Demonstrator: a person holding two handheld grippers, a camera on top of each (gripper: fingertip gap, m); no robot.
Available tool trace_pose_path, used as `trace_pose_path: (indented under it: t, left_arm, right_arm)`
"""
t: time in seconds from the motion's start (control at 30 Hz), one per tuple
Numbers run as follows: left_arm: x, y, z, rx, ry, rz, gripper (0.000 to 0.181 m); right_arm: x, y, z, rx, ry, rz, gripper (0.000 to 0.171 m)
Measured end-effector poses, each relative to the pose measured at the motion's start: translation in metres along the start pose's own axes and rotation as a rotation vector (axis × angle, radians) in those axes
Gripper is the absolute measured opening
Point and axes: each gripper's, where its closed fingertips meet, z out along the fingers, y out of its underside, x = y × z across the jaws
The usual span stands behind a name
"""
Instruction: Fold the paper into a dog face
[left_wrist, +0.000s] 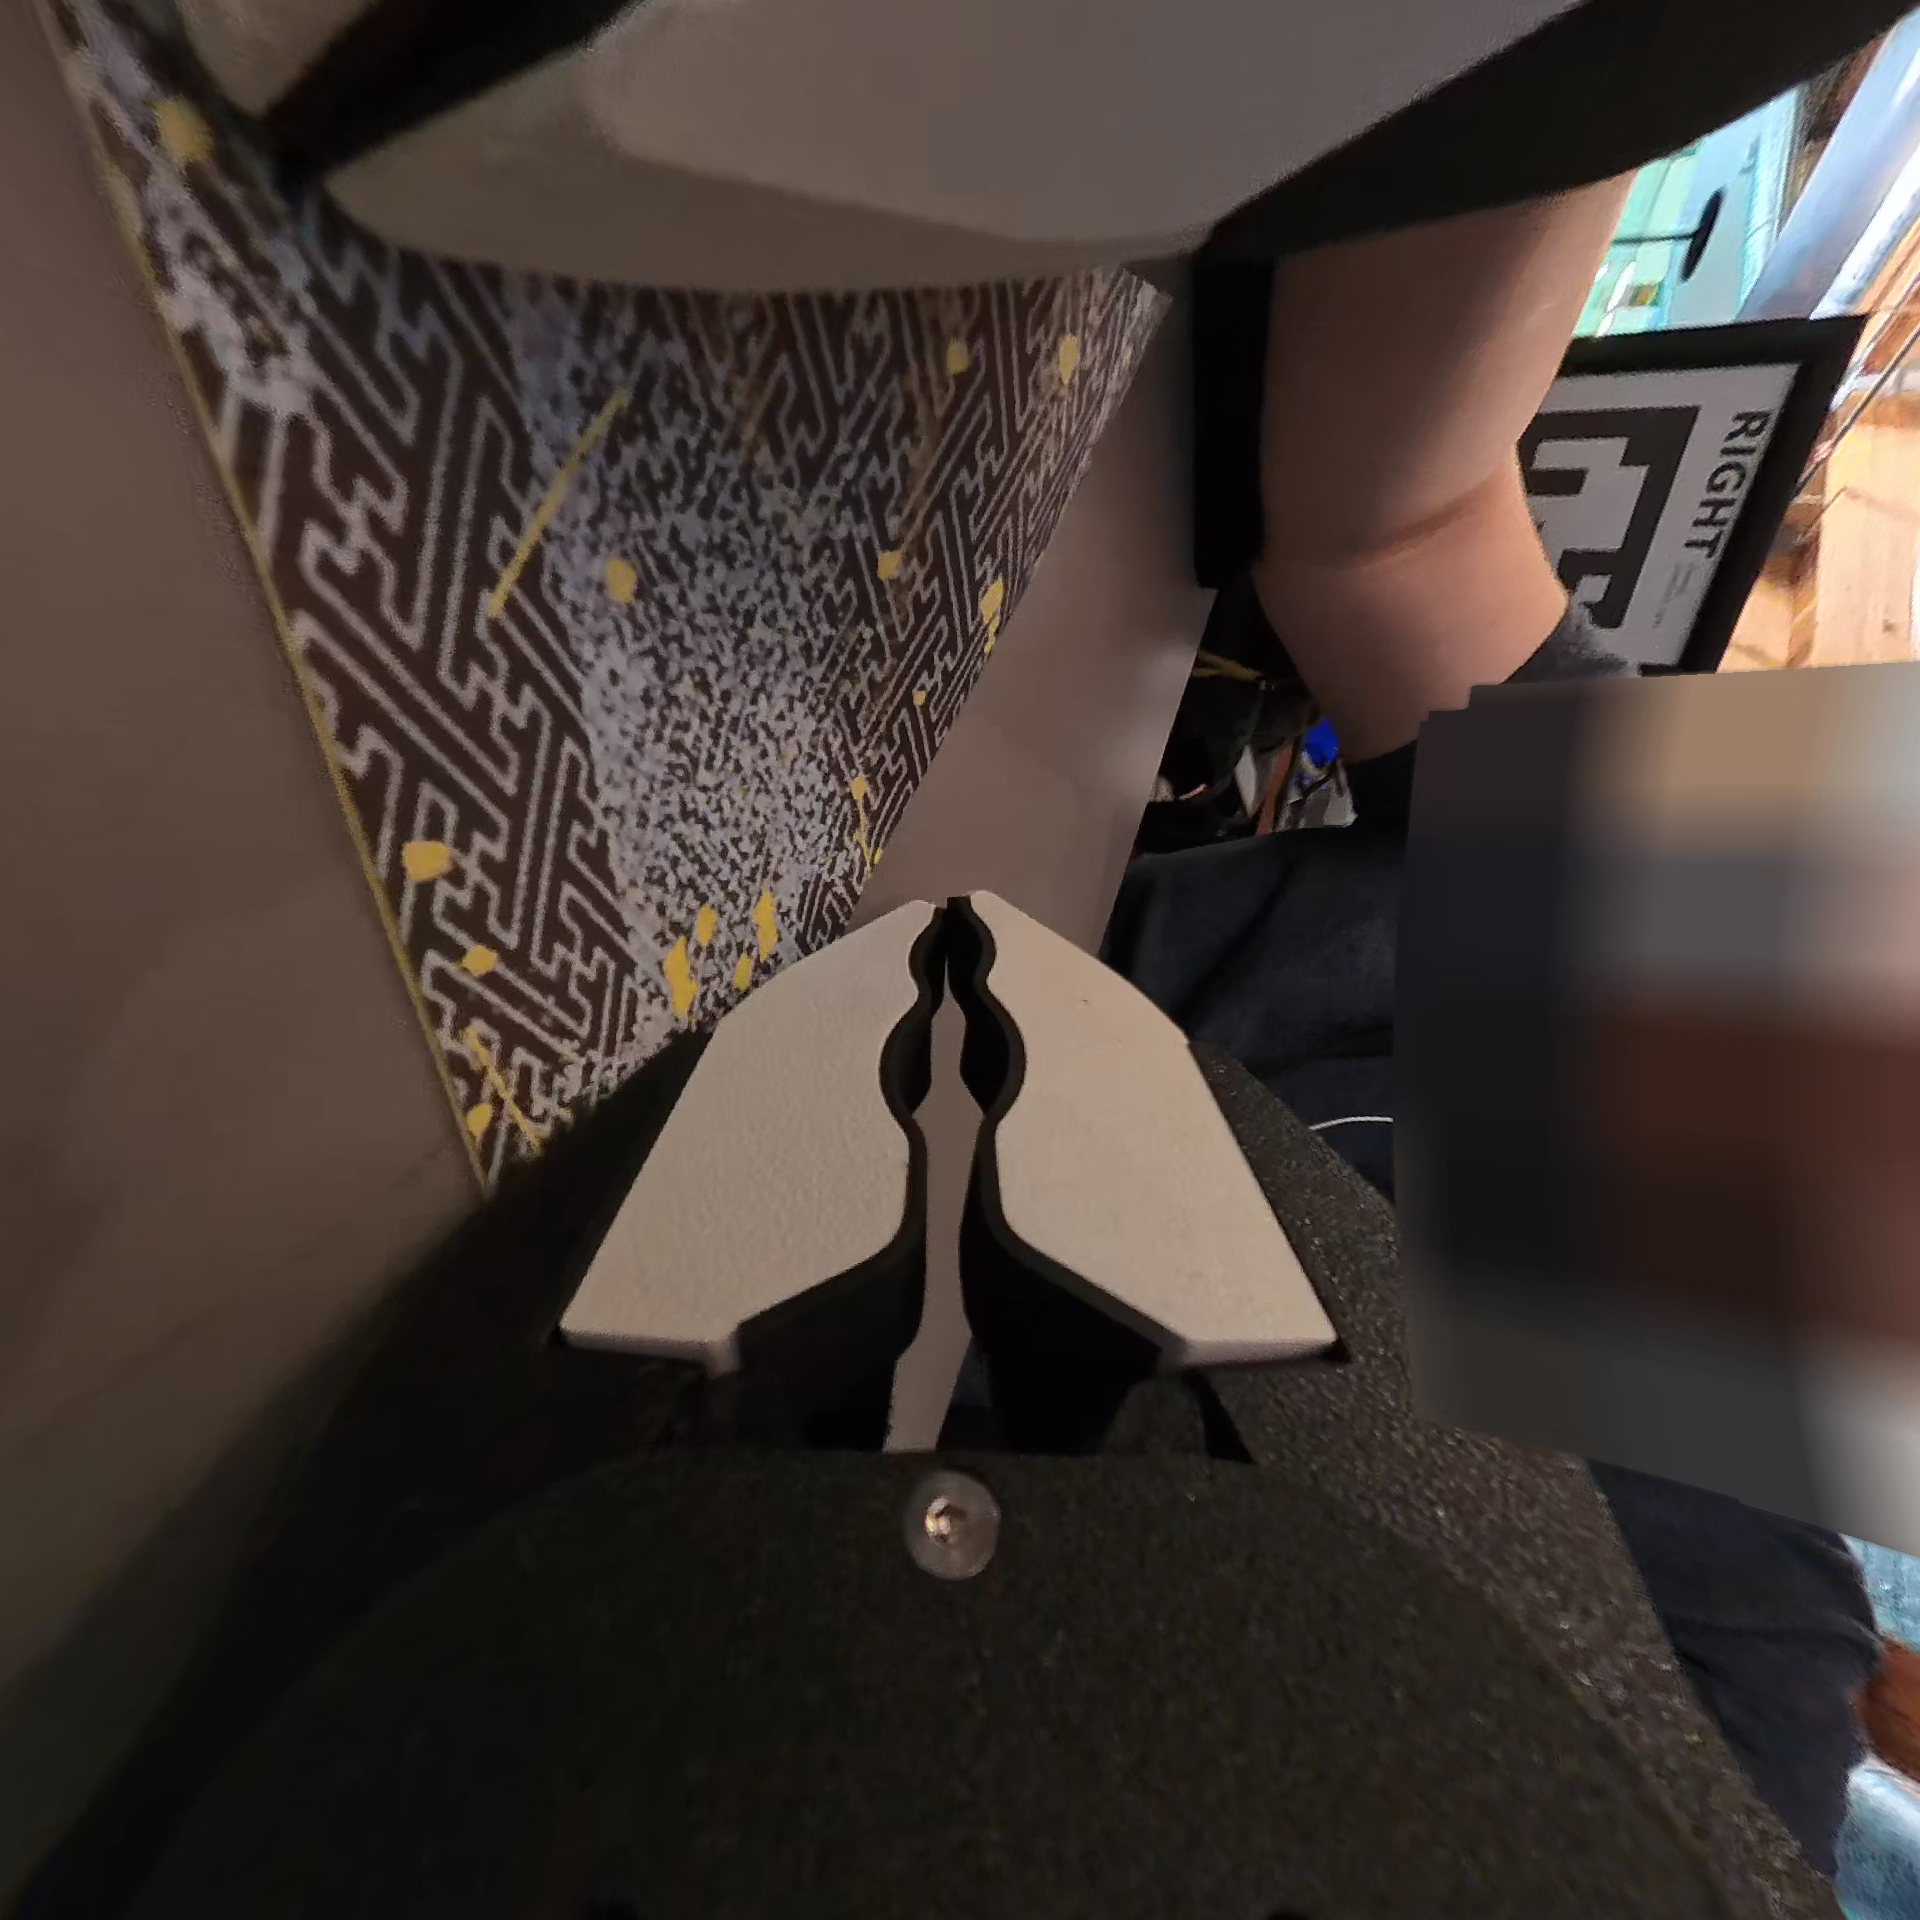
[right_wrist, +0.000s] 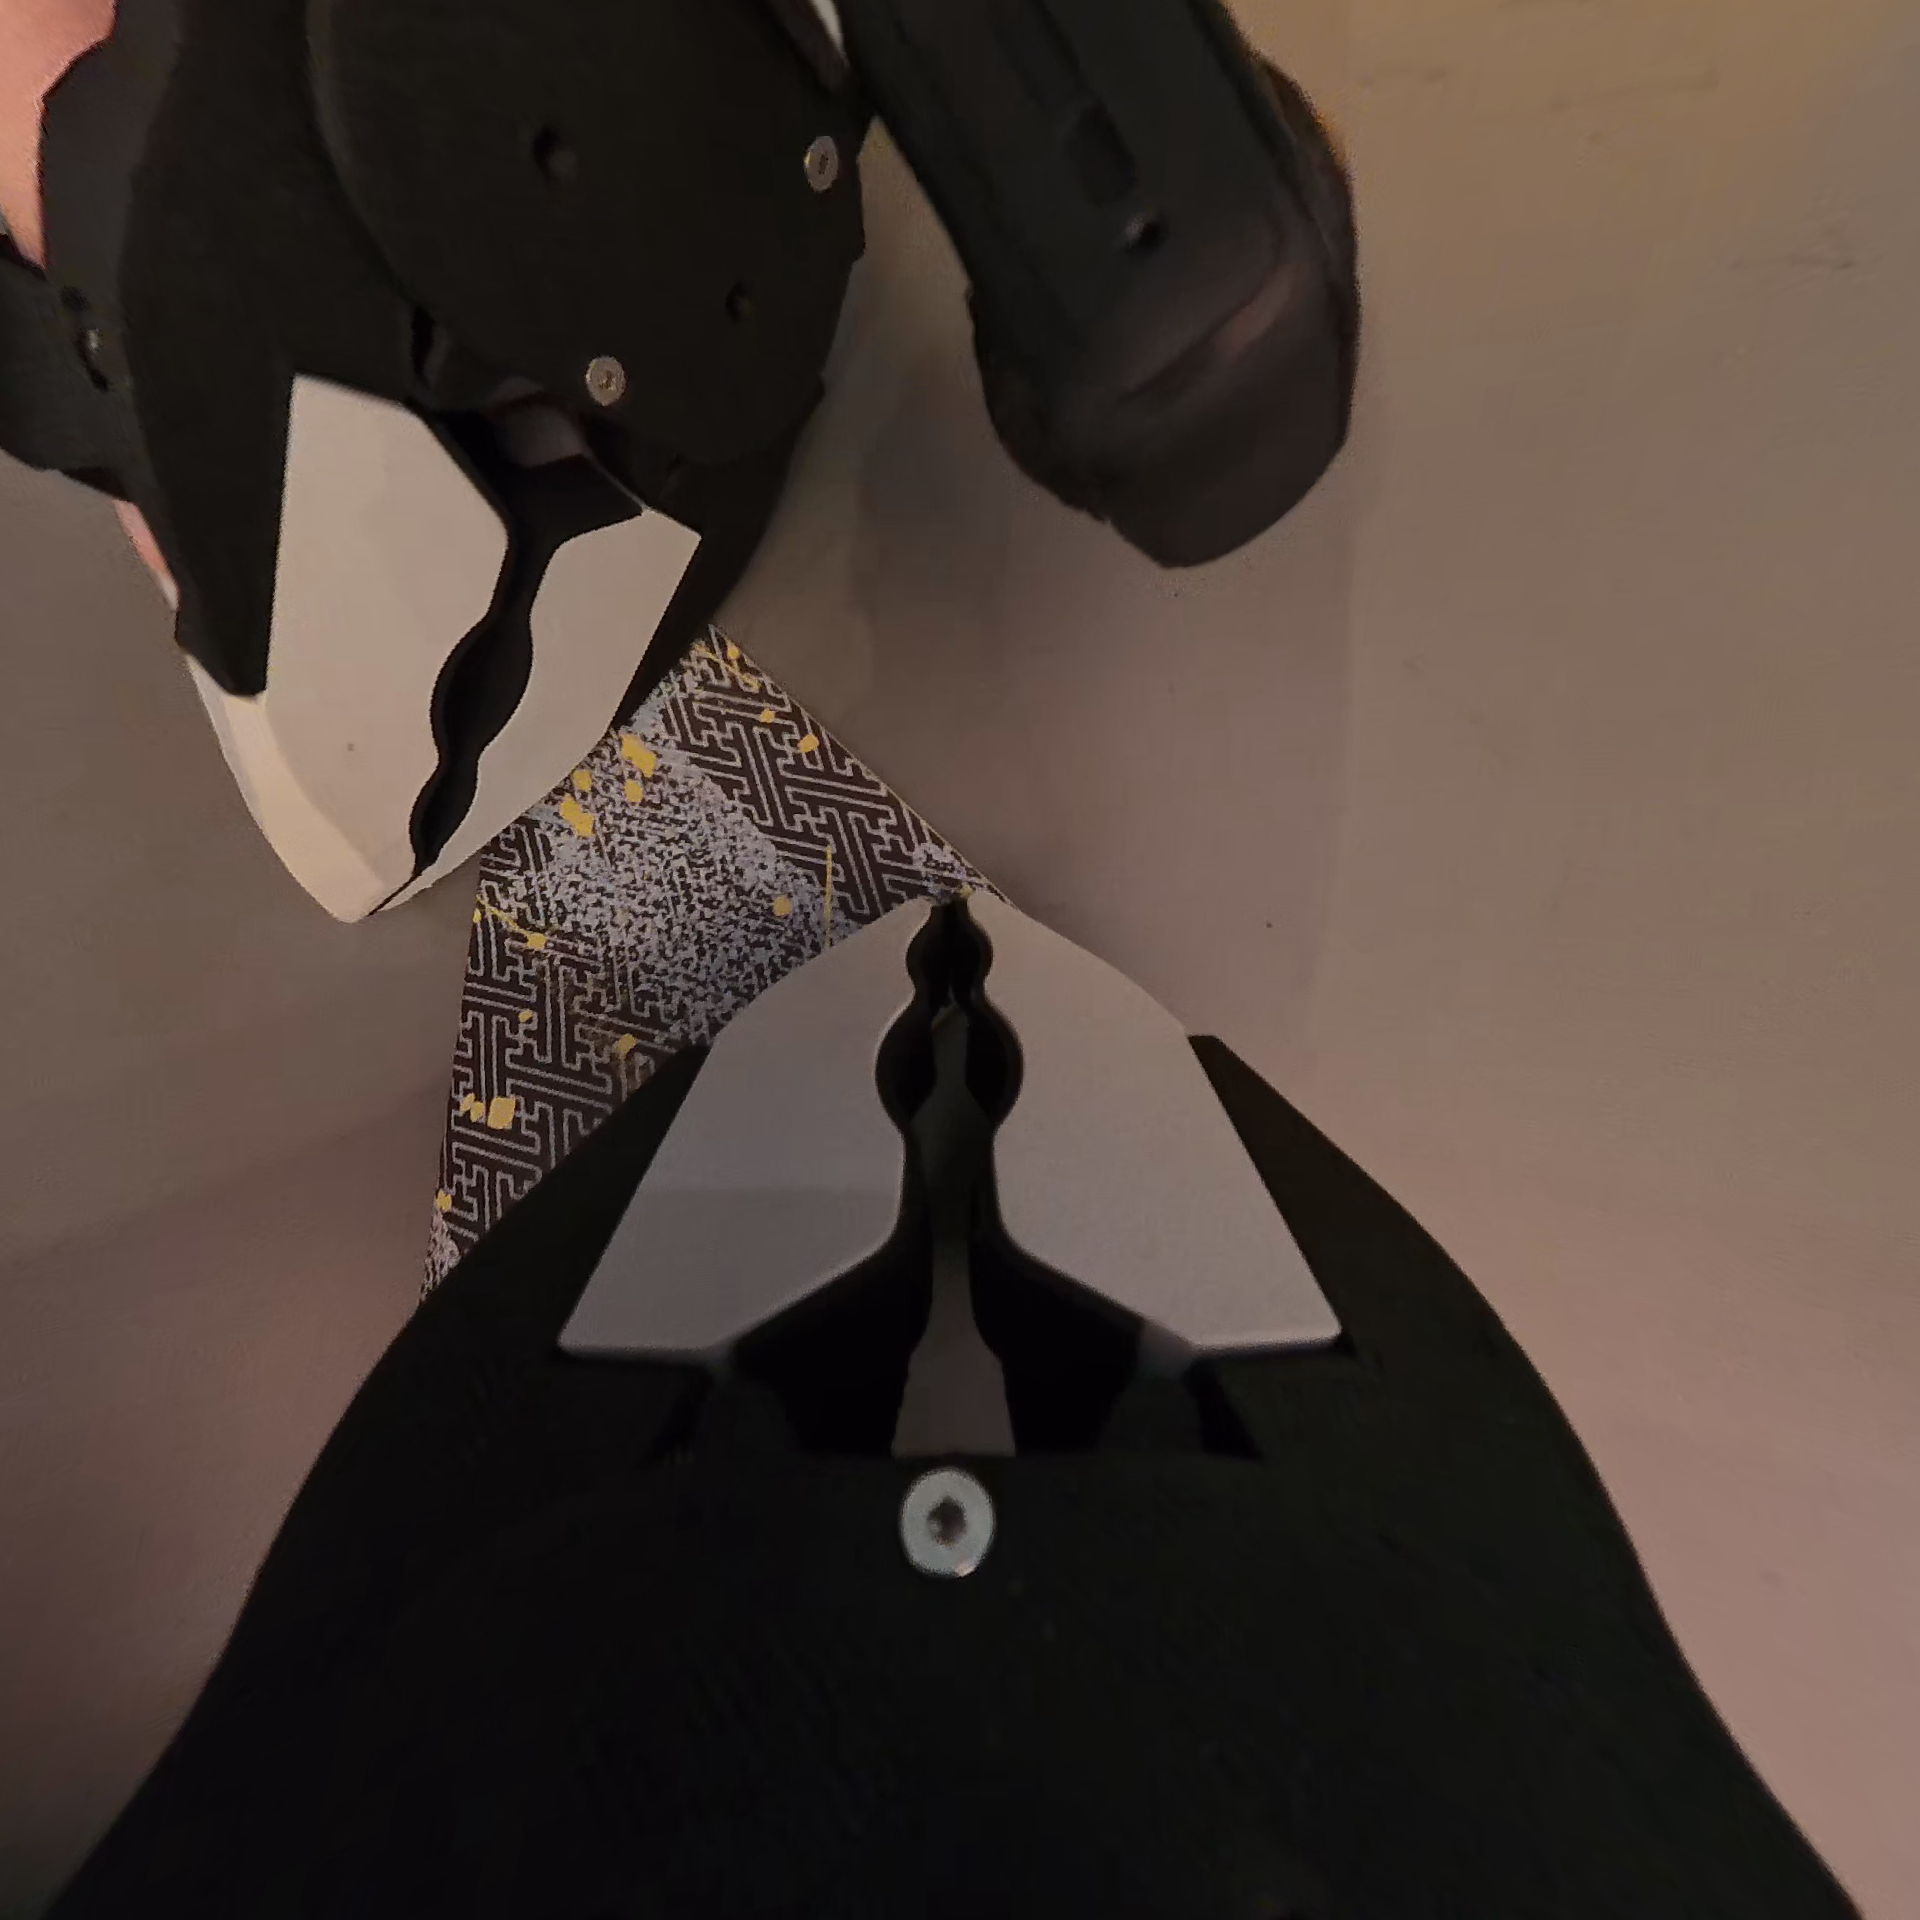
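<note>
The paper (left_wrist: 644, 623) is black and white with a maze pattern and gold flecks, and lies pattern side up on the beige table (left_wrist: 156, 935). A white flap (left_wrist: 1049, 675) of its underside shows along its right edge. My left gripper (left_wrist: 951, 906) is shut with its tips at the line between pattern and flap. One white finger of my right gripper (left_wrist: 727, 156) covers the paper's far edge. In the right wrist view my right gripper (right_wrist: 951, 906) is shut at the paper's (right_wrist: 707, 894) right corner. The left gripper (right_wrist: 410, 883) is shut at the paper's left edge. I cannot tell if either pinches paper.
A person's bare forearm (left_wrist: 1403, 468) and dark clothing (left_wrist: 1247, 987) are beyond the table edge on the right, with a black-framed marker card (left_wrist: 1662, 520) behind. The left gripper's black handle (right_wrist: 1143, 260) hangs over the table (right_wrist: 1507, 727) in the right wrist view. The tips of one gripper are about 11 cm away from the tips of the other.
</note>
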Motion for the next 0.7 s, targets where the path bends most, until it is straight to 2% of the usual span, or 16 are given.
trace_pose_path:
  t: [0.23, 0.47, 0.53, 0.63, 0.7]
  left_arm:
    - [0.001, 0.008, 0.001, 0.031, 0.027, -0.034, 0.0]
    - [0.007, 0.037, -0.001, -0.047, -0.003, -0.014, 0.0]
    - [0.025, 0.033, -0.012, -0.028, 0.028, 0.028, 0.0]
    - [0.028, 0.021, -0.029, -0.044, -0.083, 0.14, 0.0]
    - [0.03, 0.013, -0.03, -0.065, -0.092, 0.143, 0.0]
  right_arm:
    - [0.0, 0.0, 0.0, -0.001, 0.003, -0.002, 0.004]
    - [0.0, 0.0, 0.0, 0.002, -0.001, 0.002, 0.004]
    - [0.0, 0.0, 0.0, 0.002, -0.002, 0.004, 0.004]
    - [0.0, 0.0, 0.0, 0.002, -0.004, 0.003, 0.004]
    - [0.0, 0.0, 0.0, 0.003, -0.004, 0.004, 0.004]
